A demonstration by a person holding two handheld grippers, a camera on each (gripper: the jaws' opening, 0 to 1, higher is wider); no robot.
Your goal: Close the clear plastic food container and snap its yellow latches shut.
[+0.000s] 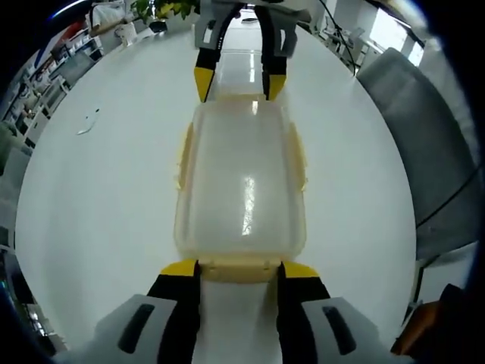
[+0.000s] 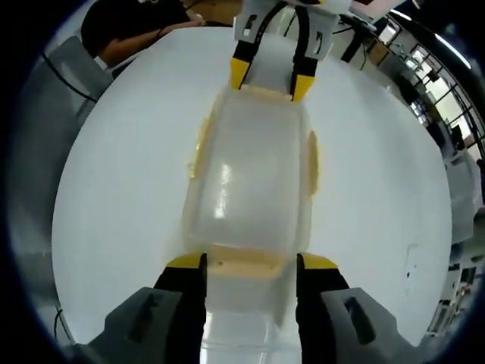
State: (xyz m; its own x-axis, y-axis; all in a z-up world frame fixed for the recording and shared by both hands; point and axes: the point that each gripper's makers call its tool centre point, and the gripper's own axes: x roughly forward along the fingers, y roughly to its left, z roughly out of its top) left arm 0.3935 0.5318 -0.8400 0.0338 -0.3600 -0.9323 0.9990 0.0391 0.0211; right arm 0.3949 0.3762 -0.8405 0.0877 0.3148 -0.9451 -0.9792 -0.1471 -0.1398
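The clear plastic container [image 1: 242, 182] lies lid-down-flat on the white table [image 1: 98, 197], lengthwise between my two grippers. Pale yellow side latches [image 1: 301, 159] sit along its long edges. My left gripper [image 1: 239, 268] is open, its yellow-tipped jaws flanking the near end latch [image 1: 239, 271]. The right gripper [image 1: 238, 82] stands at the container's far end. In the right gripper view the container [image 2: 246, 174] runs away from my right gripper [image 2: 250, 262], which is open around its own end latch [image 2: 244, 265]. The left gripper [image 2: 267, 76] faces it from the far end.
A grey chair [image 1: 432, 152] stands beside the table on the right of the left gripper view. A person in dark clothing [image 2: 121, 30] sits at the table's far side. A small white scrap [image 1: 87, 121] lies on the table. Shelves and plants [image 1: 163, 7] stand beyond.
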